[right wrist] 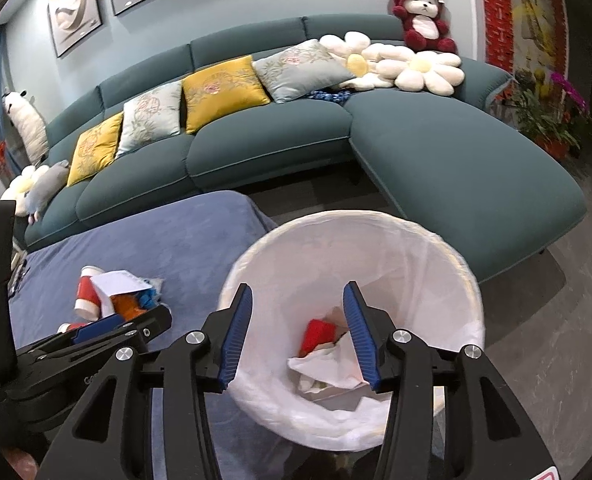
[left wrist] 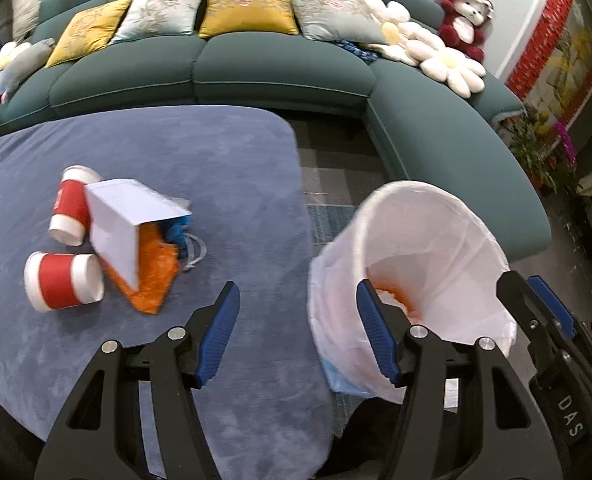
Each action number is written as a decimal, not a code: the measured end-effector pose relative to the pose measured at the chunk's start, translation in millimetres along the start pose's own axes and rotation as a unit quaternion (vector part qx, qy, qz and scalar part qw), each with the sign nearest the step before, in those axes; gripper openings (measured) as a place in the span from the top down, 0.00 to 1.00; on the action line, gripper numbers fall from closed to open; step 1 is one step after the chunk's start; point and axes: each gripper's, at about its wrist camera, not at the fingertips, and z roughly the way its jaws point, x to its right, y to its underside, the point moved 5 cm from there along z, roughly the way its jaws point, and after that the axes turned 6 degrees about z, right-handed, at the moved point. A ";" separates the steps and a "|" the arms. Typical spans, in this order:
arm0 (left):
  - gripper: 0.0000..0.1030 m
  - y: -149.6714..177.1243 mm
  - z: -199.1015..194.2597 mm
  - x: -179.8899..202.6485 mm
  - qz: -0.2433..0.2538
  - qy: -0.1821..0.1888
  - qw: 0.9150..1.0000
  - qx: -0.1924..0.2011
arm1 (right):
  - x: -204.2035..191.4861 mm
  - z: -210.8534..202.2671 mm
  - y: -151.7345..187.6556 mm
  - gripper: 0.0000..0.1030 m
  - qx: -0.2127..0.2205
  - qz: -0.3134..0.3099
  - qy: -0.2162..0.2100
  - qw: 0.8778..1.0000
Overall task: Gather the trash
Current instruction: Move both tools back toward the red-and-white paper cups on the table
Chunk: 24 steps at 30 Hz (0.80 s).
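Between the blue ribbed pads of the right gripper [right wrist: 297,332] nothing is held; its jaws stand partly apart above the white-lined round waste bin [right wrist: 435,256], where a red paper cup [right wrist: 315,334] and crumpled white paper [right wrist: 327,368] lie. Partly spread and empty too, the left gripper [left wrist: 297,330] hangs over the edge of the blue-grey cloth-covered table [left wrist: 216,168], just beside the bin. Farther out on the table lie two red-and-white paper cups [left wrist: 62,282], a white box [left wrist: 122,224] and an orange wrapper [left wrist: 154,276].
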 end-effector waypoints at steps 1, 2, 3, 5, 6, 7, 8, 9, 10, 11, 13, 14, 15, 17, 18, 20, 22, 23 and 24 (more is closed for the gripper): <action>0.44 1.0 -1.0 -5.5 -0.005 -0.002 1.000 0.000 | -4.3 0.1 1.2 0.55 -0.001 -0.004 -0.002 1.000; 0.43 1.6 -2.5 -14.6 -0.012 -0.006 1.000 0.000 | -10.4 0.5 2.8 0.55 -0.003 -0.008 -0.005 1.000; 0.43 2.3 -3.6 -20.5 -0.018 -0.008 1.000 0.000 | -15.3 0.5 3.9 0.55 -0.004 -0.011 -0.007 1.000; 0.43 4.1 -6.1 -33.0 -0.026 -0.012 1.000 0.002 | -26.7 0.8 6.7 0.55 -0.007 -0.021 -0.011 1.000; 0.43 5.4 -7.3 -40.1 -0.030 -0.015 0.999 0.002 | -30.8 0.7 7.7 0.55 -0.007 -0.025 -0.013 1.000; 0.43 6.2 -8.2 -45.8 -0.034 -0.018 0.999 0.003 | -36.3 0.9 9.2 0.55 -0.009 -0.029 -0.015 0.999; 0.43 7.5 -9.5 -53.3 -0.038 -0.022 0.999 0.003 | -41.8 1.2 10.5 0.55 -0.011 -0.033 -0.017 0.999; 0.43 8.8 -10.7 -60.6 -0.044 -0.025 0.999 0.003 | -46.1 1.6 11.5 0.55 -0.012 -0.036 -0.019 0.999; 0.43 9.5 -11.5 -64.4 -0.047 -0.027 0.999 0.003 | -52.1 1.9 13.5 0.55 -0.014 -0.040 -0.021 0.999; 0.43 11.1 -12.6 -71.4 -0.051 -0.031 0.998 0.003 | -55.5 1.6 15.0 0.55 -0.014 -0.043 -0.023 0.999; 0.43 14.8 -14.8 -85.8 -0.058 -0.041 0.997 0.003 | -66.5 2.2 18.7 0.55 -0.018 -0.051 -0.027 0.998; 0.43 15.8 -15.3 -90.5 -0.061 -0.044 0.997 0.002 | -71.3 2.7 20.2 0.55 -0.019 -0.055 -0.030 0.998; 0.43 17.5 -16.3 -98.0 -0.066 -0.048 0.997 0.002 | -76.1 3.3 21.8 0.55 -0.021 -0.059 -0.031 0.998; 0.43 21.0 -18.0 -111.7 -0.075 -0.053 0.996 0.003 | -86.7 4.8 25.2 0.55 -0.025 -0.066 -0.036 0.997; 0.43 22.7 -19.1 -119.6 -0.079 -0.057 0.995 0.003 | -92.2 5.4 27.2 0.55 -0.026 -0.070 -0.037 0.997; 0.43 25.3 -20.0 -132.1 -0.084 -0.066 0.994 0.003 | -103.0 7.4 31.3 0.55 -0.031 -0.079 -0.042 0.996; 0.43 28.7 -20.2 -147.1 -0.094 -0.072 0.993 0.001 | -112.9 10.3 35.0 0.55 -0.036 -0.085 -0.048 0.995; 0.43 30.6 -20.2 -156.0 -0.101 -0.075 0.992 0.000 | -117.4 12.0 36.7 0.55 -0.038 -0.088 -0.050 0.994; 0.43 32.4 -20.3 -162.9 -0.106 -0.076 0.991 -0.001 | -123.2 14.1 39.1 0.55 -0.042 -0.091 -0.053 0.994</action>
